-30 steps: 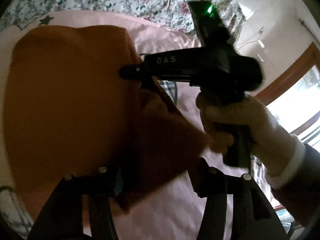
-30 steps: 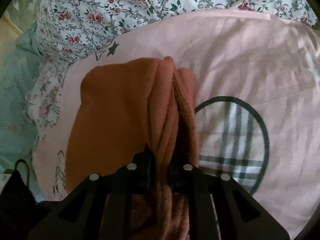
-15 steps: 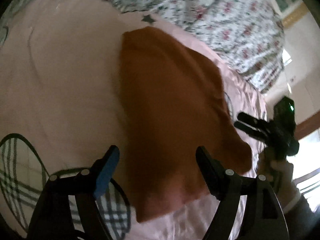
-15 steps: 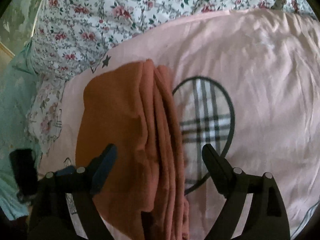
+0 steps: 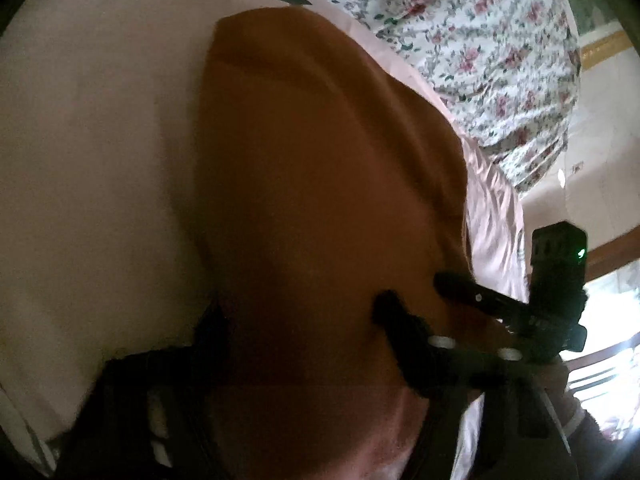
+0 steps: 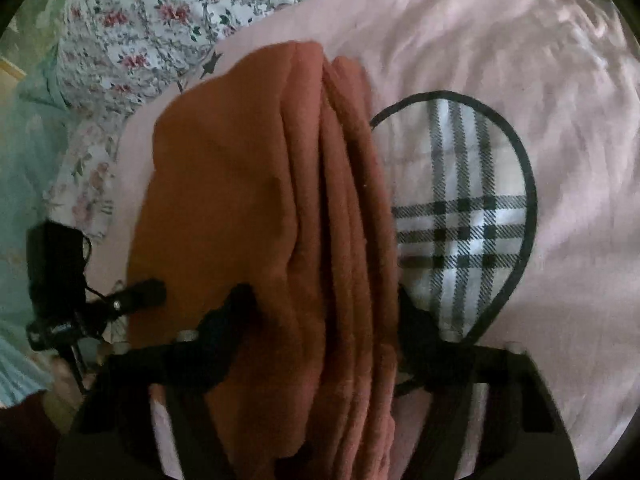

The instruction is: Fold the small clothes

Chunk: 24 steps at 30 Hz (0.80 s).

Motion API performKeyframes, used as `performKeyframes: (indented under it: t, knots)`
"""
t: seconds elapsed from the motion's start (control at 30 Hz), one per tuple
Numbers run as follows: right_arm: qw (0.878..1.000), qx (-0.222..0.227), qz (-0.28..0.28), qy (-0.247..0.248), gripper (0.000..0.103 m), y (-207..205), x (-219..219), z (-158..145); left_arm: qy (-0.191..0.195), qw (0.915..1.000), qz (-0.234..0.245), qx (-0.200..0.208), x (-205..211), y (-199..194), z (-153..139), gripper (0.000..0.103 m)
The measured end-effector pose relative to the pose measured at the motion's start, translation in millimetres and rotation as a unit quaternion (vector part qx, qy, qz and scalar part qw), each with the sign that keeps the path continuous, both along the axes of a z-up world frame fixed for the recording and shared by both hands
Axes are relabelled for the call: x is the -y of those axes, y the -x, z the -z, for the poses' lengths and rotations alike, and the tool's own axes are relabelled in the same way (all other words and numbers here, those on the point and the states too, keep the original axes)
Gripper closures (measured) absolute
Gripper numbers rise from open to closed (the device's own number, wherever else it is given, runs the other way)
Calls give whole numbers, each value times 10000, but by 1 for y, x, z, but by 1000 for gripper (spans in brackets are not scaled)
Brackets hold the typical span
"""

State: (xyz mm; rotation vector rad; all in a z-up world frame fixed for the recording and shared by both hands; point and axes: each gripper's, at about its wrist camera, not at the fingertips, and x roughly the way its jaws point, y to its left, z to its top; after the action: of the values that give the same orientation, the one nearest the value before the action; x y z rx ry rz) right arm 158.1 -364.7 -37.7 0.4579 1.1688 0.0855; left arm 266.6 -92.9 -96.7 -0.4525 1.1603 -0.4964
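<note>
Folded rust-orange garment [image 6: 256, 208], layered edges stacked, flat on the pink sheet [image 6: 500, 60]

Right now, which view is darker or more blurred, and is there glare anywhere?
Left wrist view: near part of the cloth in deep shadow, fingers smeared, window glare at lower right. Right wrist view: brighter, cloth folds readable, slight blur, no glare.

Pink bedsheet [image 6: 500, 60], floral quilt [image 5: 480, 48], bright window [image 5: 616, 344]
</note>
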Motion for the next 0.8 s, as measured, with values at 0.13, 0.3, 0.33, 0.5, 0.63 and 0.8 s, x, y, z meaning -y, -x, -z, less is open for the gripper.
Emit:
performKeyframes:
  t: [0.13,0.3,0.33,0.5,0.63,0.8]
  knots:
    - [9997,115,-14,-211,79,1,-10,-11,262,9995,1,180,-7,7,-20,78]
    - [9969,405,-371,-569,80,11,-54,-31,145,9976,-48,677,-36,46,-67,79]
    - [9958,453,-441,-657,80,13,-64,-33,156,9974,-83,705,-46,54,-72,79]
    - [9901,480,-792,-1050,80,19,-113,-24,-42,9972,-341,660,-99,97,-80,79]
    - [9887,278,-1031,-1055,80,19,-140,-6,-165,9974,-464,524,-123,119,-67,79]
    - [9922,-144,-890,-862,80,24,-139,23,-65,9979,-639,89,-136,122,-23,73]
